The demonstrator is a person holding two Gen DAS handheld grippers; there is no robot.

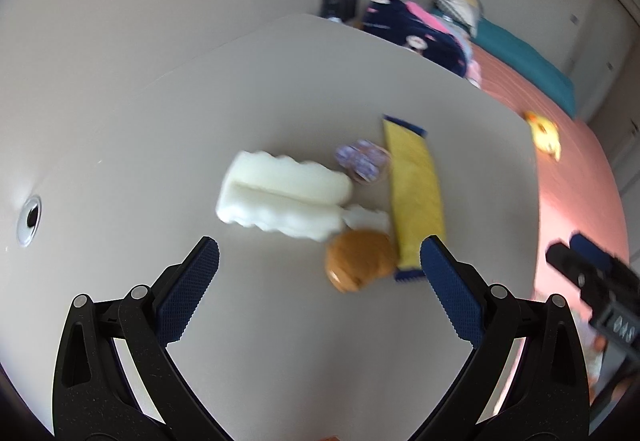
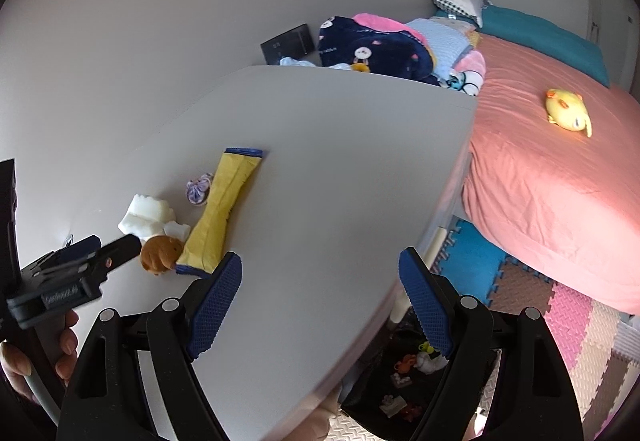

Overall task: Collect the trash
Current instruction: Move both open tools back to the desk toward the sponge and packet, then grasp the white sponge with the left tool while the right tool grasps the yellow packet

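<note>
On the grey table (image 1: 280, 89) lie a white foam piece (image 1: 280, 197), a crumpled brown paper ball (image 1: 358, 261), a long yellow wrapper (image 1: 414, 193) and a small purple wrapper (image 1: 362, 159). My left gripper (image 1: 320, 265) is open and empty, just short of the foam and the brown ball. The same items show in the right wrist view: foam (image 2: 146, 219), brown ball (image 2: 160, 253), yellow wrapper (image 2: 222, 213), purple wrapper (image 2: 199, 189). My right gripper (image 2: 320, 281) is open and empty over the table's (image 2: 340, 161) near part. The left gripper (image 2: 80, 273) shows at the left there.
A black bin bag (image 2: 400, 389) holding some trash sits on the floor below the table's edge. A bed with a pink sheet (image 2: 560, 181), a yellow plush (image 2: 568, 113) and piled blankets (image 2: 380, 45) stands to the right. A cable hole (image 1: 30, 219) is in the table at the left.
</note>
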